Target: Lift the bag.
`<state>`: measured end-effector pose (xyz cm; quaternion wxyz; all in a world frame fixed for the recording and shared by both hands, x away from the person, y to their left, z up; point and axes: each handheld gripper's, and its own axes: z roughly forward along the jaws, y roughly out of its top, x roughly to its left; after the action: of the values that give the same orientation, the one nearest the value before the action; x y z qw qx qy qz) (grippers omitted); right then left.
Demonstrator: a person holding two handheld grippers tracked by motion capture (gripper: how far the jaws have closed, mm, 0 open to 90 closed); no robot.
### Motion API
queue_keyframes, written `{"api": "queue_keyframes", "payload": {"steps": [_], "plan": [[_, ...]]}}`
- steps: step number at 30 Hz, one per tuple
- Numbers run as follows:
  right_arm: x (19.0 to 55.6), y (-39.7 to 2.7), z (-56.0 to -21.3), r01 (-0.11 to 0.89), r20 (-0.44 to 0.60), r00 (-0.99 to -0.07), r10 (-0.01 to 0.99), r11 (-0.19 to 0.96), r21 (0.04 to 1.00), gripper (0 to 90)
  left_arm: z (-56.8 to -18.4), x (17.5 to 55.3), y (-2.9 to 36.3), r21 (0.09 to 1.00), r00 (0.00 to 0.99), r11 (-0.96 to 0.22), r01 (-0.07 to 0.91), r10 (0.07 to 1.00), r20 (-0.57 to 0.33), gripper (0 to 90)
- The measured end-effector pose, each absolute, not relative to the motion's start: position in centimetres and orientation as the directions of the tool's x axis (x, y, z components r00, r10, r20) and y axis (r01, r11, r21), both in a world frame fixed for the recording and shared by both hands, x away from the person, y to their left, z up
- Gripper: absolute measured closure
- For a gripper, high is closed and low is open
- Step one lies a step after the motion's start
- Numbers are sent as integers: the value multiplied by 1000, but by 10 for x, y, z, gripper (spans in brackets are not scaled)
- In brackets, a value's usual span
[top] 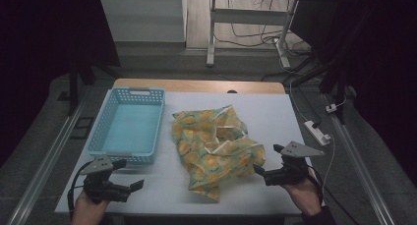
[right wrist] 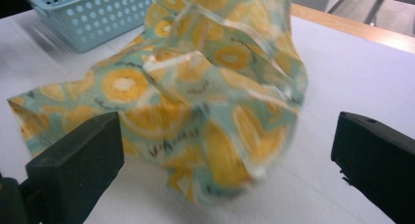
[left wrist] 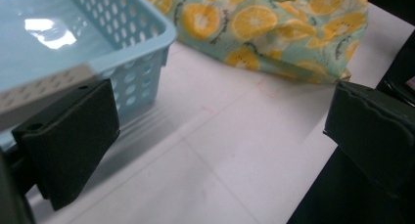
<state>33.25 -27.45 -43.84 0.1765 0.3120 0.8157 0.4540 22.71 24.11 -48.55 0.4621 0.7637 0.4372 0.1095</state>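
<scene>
A crumpled cloth (top: 216, 146) printed with orange slices on pale green lies in the middle of the white table (top: 265, 112). My right gripper (top: 267, 161) is open at the cloth's right edge, jaws spread wide and pointing at the cloth (right wrist: 195, 101). My left gripper (top: 129, 173) is open near the table's front left corner, just in front of the light blue basket (top: 129, 124). In the left gripper view the basket's corner (left wrist: 142, 53) sits close to the left jaw, and the cloth (left wrist: 274, 28) lies further off.
The light blue basket has nothing in it and stands left of the cloth. A wooden strip (top: 196, 85) borders the table's far edge. A white power strip (top: 317, 131) and cables lie off the table's right side. Metal rails run along both sides.
</scene>
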Motion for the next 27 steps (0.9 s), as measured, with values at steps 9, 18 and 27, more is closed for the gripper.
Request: {"api": "queue_keyframes", "payload": {"steps": [9, 18, 27], "plan": [[312, -306, -461, 407, 22, -678, 735, 350, 843, 0, -498, 211, 258, 783, 542, -174, 597, 807, -234, 0], [296, -337, -482, 479, 31, -609, 793, 336, 811, 0, -514, 203, 270, 753, 496, -151, 640, 830, -255, 0], [285, -348, -495, 536, 39, -590, 806, 355, 766, 0, -521, 197, 274, 719, 461, -164, 676, 855, -239, 0]]}}
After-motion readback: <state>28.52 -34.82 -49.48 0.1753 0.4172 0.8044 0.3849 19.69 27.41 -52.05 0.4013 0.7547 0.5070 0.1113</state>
